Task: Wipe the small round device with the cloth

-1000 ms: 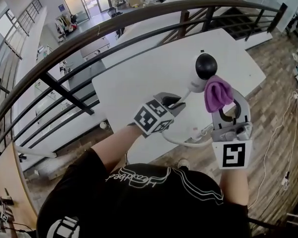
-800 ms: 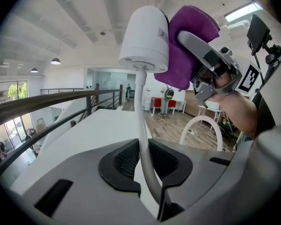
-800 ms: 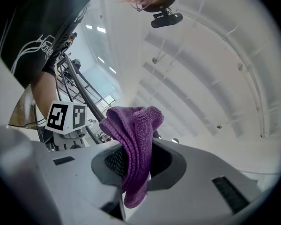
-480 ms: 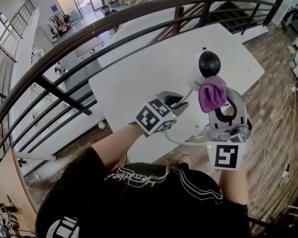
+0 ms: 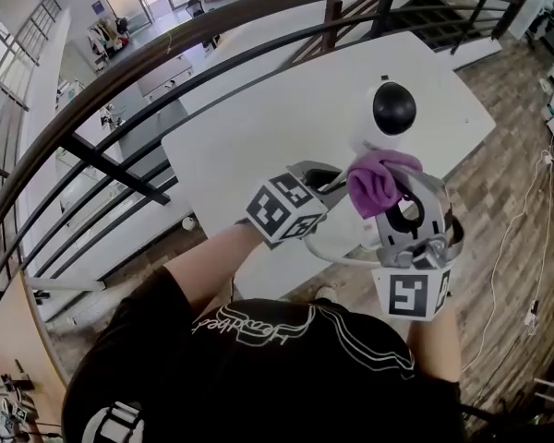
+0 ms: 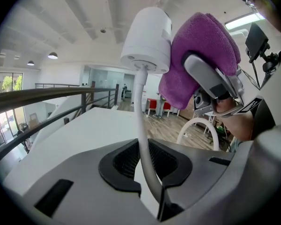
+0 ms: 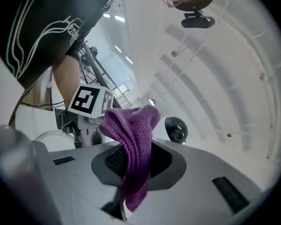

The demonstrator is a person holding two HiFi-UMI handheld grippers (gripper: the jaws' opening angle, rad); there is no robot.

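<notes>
The small round device (image 5: 389, 111) is white with a black dome and hangs in the air above the white table (image 5: 258, 127). My left gripper (image 5: 327, 179) is shut on its white cable (image 6: 141, 121), just below the device's base (image 6: 147, 39). My right gripper (image 5: 394, 192) is shut on a purple cloth (image 5: 379, 178). In the left gripper view the bunched cloth (image 6: 196, 55) lies against the device's side. In the right gripper view the cloth (image 7: 133, 144) stands up between the jaws, with the device (image 7: 175, 129) just behind it.
A dark curved railing (image 5: 166, 63) runs across behind the table. The slack cable loops down (image 5: 337, 255) between the two grippers. Wooden floor (image 5: 508, 164) lies to the right, with a thin cord trailing across it.
My right gripper has sunk and rolled, carrying the cloth from the dome's lower edge down and left along the device's body. The left gripper and the cable have stayed put.
</notes>
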